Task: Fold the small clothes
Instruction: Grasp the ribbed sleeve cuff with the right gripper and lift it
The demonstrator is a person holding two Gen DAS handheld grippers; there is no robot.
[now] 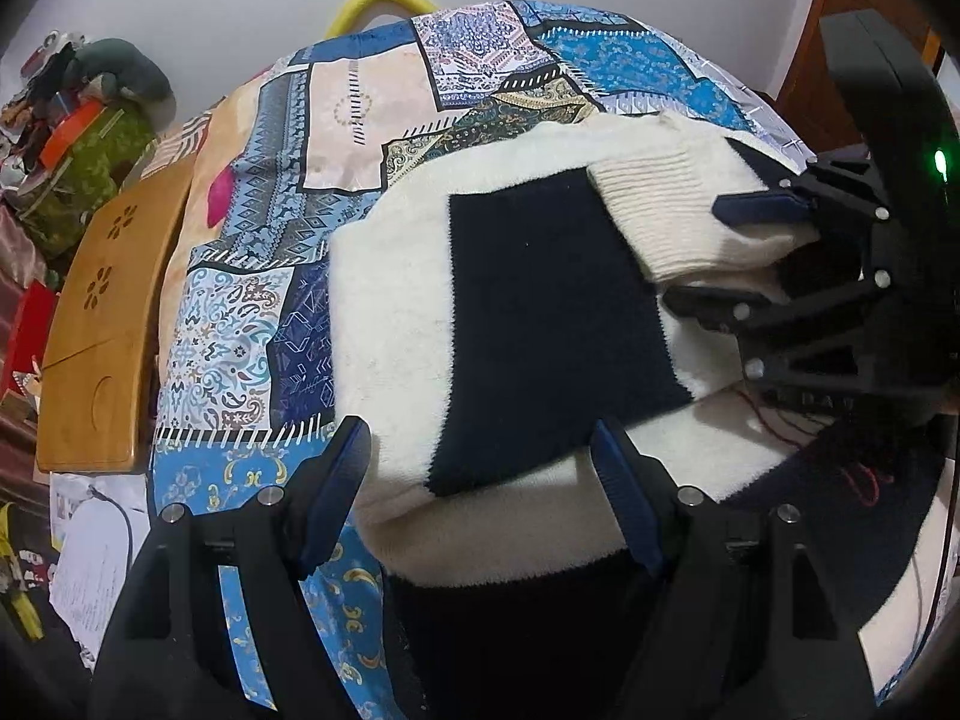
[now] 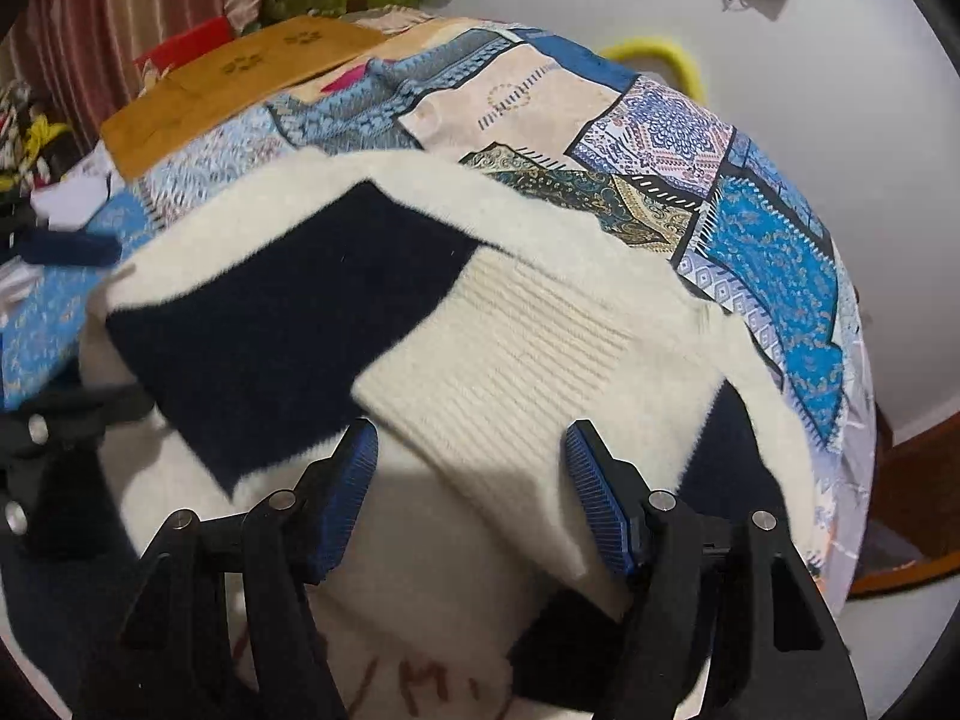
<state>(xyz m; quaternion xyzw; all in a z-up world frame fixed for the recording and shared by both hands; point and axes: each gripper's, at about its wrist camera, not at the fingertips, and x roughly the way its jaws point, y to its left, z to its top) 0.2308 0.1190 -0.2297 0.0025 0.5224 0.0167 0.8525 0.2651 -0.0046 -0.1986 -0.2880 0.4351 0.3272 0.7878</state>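
Cream-and-navy sweater [image 1: 540, 312], one, two tongs, left tongs [image 1: 480, 480] wide, right tongs [image 2: 474, 486] wide over cuff [image 2: 510, 348]

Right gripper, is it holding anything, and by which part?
Nothing is clamped. The right gripper stands open around the sweater's ribbed cuff; the left gripper is open too.

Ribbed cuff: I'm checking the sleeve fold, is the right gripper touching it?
Touching. The left wrist view shows the right gripper with its fingers above and below the ribbed cuff, pressing into it.
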